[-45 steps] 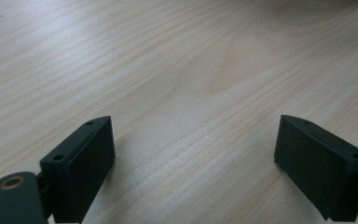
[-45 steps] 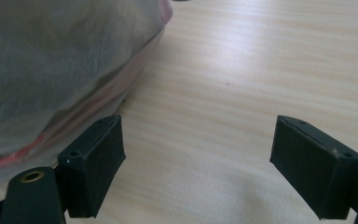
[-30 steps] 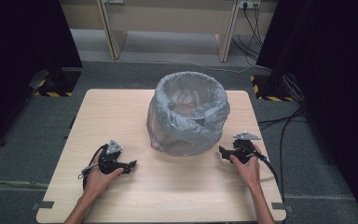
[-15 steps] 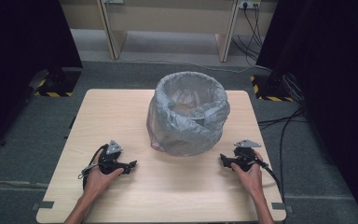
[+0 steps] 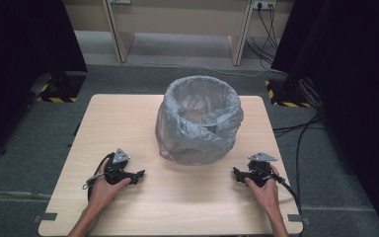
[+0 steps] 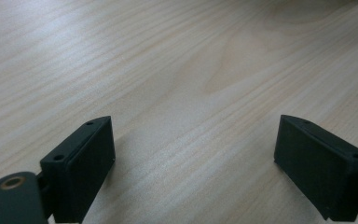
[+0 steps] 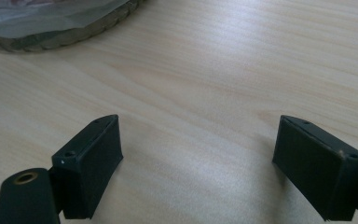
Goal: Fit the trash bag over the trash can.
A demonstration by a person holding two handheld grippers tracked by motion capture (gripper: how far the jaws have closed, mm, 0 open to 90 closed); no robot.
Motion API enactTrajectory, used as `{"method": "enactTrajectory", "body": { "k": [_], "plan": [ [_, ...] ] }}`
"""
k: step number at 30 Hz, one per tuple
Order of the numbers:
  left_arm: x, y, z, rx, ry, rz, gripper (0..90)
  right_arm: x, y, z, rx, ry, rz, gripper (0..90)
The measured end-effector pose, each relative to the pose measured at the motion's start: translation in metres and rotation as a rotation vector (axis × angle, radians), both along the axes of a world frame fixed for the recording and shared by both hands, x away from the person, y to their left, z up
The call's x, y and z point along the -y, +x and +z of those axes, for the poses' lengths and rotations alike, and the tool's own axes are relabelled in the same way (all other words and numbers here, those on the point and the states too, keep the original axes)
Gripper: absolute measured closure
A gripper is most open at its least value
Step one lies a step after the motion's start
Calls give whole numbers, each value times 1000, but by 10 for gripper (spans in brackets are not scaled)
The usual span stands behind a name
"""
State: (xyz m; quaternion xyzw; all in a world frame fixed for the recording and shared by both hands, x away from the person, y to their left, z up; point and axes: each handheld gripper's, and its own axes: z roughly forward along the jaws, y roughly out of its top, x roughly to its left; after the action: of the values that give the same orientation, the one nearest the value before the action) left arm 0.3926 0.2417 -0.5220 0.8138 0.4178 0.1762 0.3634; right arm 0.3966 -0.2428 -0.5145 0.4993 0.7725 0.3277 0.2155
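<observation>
The bag-lined basket [image 5: 198, 121] stands at the middle of the table [image 5: 128, 113], toward its far side. The left gripper [image 5: 139, 175] and right gripper [image 5: 236, 173] rest near its near-left and near-right, both spread wide, grasping nothing.

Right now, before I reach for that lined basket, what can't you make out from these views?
- Basket weave, high view: the grey bag covers the sides.
- Basket contents, high view: a brownish patch inside, too small to identify.
- Basket, right gripper view: its base is cut off by the top edge.
- Left gripper view: the pale blur at the top edge is out of focus.
</observation>
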Motion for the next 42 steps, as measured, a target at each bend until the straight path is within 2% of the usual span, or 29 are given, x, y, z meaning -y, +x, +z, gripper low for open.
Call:
{"method": "enactTrajectory", "body": {
  "k": [19, 33, 42],
  "plan": [
    [0, 0, 0, -1, -2, 0, 113, -1, -21, 0, -3, 4, -12, 151],
    [0, 0, 0, 1, -1, -1, 114, 0, -38, 0, -5, 4, -1, 150],
    [0, 0, 0, 1, -1, -1, 114, 0, -40, 0, -1, -1, 2, 149]
  ]
}}
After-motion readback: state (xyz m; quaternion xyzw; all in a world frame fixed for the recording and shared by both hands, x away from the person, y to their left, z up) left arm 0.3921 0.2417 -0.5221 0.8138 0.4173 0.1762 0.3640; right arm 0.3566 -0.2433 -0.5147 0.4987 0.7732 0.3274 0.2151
